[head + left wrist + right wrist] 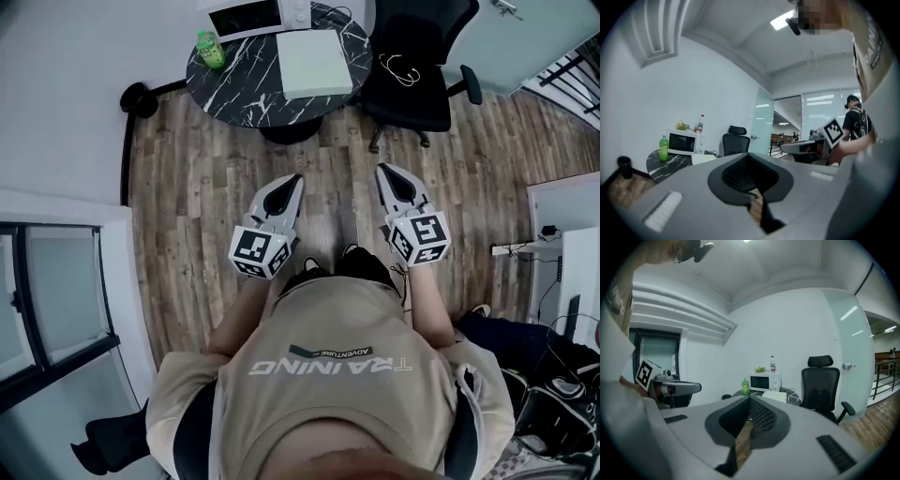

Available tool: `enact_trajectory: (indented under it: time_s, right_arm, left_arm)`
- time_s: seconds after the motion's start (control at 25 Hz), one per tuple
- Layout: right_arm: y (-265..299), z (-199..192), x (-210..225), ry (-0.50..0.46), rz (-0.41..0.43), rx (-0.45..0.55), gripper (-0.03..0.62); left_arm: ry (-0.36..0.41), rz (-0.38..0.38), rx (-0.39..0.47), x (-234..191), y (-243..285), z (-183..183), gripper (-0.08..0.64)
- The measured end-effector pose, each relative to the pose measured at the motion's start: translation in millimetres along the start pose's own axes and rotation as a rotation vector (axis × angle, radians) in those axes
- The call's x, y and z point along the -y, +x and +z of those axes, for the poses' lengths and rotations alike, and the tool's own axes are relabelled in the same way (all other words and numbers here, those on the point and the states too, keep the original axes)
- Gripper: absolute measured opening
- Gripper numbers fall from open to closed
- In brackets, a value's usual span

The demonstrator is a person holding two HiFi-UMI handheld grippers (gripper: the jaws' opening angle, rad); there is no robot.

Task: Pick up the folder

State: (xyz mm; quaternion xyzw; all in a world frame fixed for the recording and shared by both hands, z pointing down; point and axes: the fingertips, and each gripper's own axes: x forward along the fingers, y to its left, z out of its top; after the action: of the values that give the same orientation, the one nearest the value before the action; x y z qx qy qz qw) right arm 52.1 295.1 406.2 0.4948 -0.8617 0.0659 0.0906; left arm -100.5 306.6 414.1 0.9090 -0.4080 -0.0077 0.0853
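Head view: the pale folder (314, 63) lies flat on the round dark worktop (234, 94), on its right half; a green bottle (210, 49) stands at the worktop's left edge; the left tool (292, 183) and right tool (384, 173) hang side by side over the wood floor (187, 187), well apart from the worktop.

Left gripper view: jaws pressed together, nothing between them; the worktop lies ahead, to the left.

Right gripper view: jaws likewise closed and empty; the worktop lies just beyond their tips.

The left claw (296, 178) and right claw (381, 169) are held side by side, apart, pointing forward; jaws fully closed, both empty.
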Motion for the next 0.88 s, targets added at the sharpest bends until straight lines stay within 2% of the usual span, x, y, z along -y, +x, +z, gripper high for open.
enact_trajectory:
  time_s: [0.08, 0.12, 0.28, 0.48, 0.6, 0.72, 0.88]
  right_arm:
    - [7.0, -3.2, -1.0, -0.002, 0.014, -0.011, 0.009]
    - [10.6, -6.0, -1.0, -0.001, 0.023, -0.019, 0.009]
    - [23.2, -15.7, 8.0, 0.008, 0.056, -0.042, 0.009]
    - [42.1, -13.8, 31.8, 0.01, 0.103, -0.025, 0.009]
    - [54.1, -4.8, 55.2, 0.002, 0.119, 0.003, 0.009]
    - [61.3, -6.9, 93.9, 0.04, 0.08, 0.025, 0.009]
    - [68.3, -16.3, 135.4, 0.084, 0.076, 0.032, 0.009]
  left_arm:
    - [0.054, 0.009, -0.011, -1.7, 1.9, -0.9, 0.006]
    - [0.057, 0.011, -0.012, -2.4, 3.5, -1.4, 0.006]
    - [0.015, 0.029, -0.02, -5.1, 15.5, -7.3, 0.006]
    - [0.014, 0.083, -0.041, -15.5, 32.6, -5.7, 0.006]
    - [0.057, 0.124, -0.049, -32.5, 49.1, 9.2, 0.006]
    - [0.099, 0.153, -0.063, -40.8, 68.0, 22.1, 0.006]
    - [0.066, 0.172, -0.085, -36.5, 94.8, 17.2, 0.006]
